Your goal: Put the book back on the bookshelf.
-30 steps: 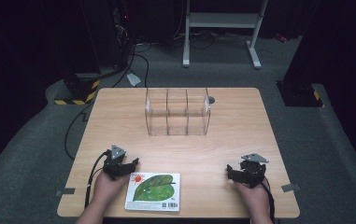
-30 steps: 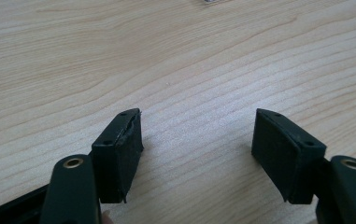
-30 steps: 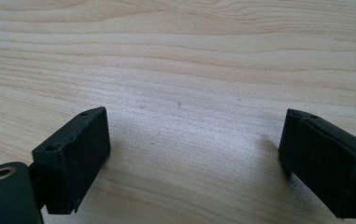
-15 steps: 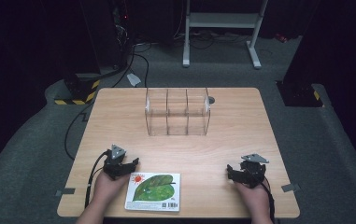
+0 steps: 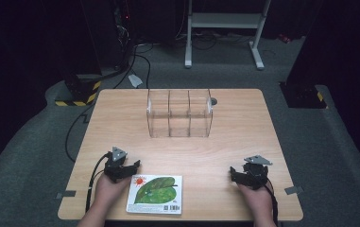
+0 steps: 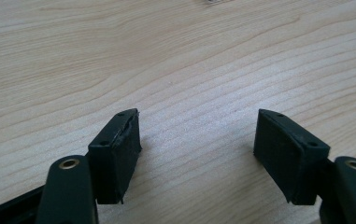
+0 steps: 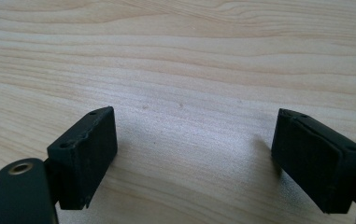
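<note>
A picture book (image 5: 155, 194) with a green leaf and a red sun on its cover lies flat at the table's front edge. Just left of it a hand holds my left gripper (image 5: 123, 165) low over the wood. In the left gripper view its jaws (image 6: 196, 121) stand open over bare tabletop and have just been opening a little further. My right gripper (image 5: 246, 172) rests in the other hand near the front right. Its jaws (image 7: 195, 116) are wide apart with nothing between them, and have just been closing slightly.
A clear three-compartment organizer (image 5: 180, 113) stands upright at the middle back of the wooden table (image 5: 234, 137). A small round grey fitting (image 5: 213, 100) sits beside its right rear corner. Cables trail off the table's left side onto the dark floor.
</note>
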